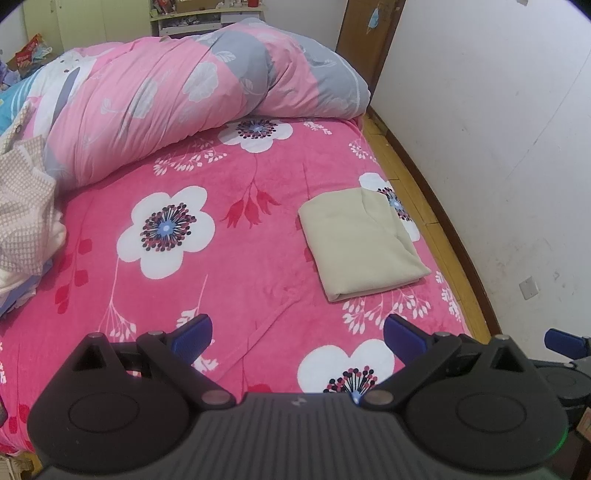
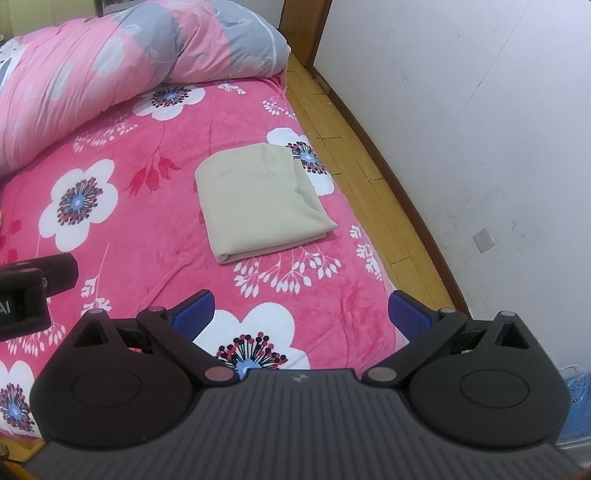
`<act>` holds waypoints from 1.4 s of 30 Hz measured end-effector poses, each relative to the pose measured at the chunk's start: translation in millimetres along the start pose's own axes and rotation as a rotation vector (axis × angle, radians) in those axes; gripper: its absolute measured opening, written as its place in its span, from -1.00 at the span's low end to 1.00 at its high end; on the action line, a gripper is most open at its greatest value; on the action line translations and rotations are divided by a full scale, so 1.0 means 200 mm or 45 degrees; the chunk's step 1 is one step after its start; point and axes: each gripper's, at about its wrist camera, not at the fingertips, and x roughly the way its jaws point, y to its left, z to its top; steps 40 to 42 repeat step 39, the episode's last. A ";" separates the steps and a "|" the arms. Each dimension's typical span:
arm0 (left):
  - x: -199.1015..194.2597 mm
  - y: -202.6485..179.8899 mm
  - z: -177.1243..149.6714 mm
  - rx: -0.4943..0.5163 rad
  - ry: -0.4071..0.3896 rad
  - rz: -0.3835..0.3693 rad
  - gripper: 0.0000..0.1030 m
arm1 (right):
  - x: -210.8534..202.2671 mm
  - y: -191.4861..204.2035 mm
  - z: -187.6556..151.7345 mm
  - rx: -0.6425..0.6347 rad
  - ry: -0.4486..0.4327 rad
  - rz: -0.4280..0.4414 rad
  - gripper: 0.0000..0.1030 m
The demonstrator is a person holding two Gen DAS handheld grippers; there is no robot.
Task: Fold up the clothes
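Partly cut off, patterned clothes [image 1: 26,206]; folded beige garment [image 1: 360,242] lies free, both jaws wide, empty.

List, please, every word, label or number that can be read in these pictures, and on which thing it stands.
"AI": white letters, cut off by the edge, on the black left gripper body.
Small logo on right gripper body: not a readable word.
Packages on far shelf: too blurred.

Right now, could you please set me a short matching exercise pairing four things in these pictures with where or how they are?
Things:
1. beige garment
2. quilt
3. checked cloth
4. left gripper

States:
A. bunched at the head of the bed
B. open and empty
C. folded flat near the wall-side edge
D. crumpled at the bed's far-left edge

Pairs: 1-C, 2-A, 3-D, 4-B
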 end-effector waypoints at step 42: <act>0.01 0.02 -0.02 -0.002 0.009 0.003 0.94 | 0.01 0.00 -0.01 0.001 0.010 0.001 0.95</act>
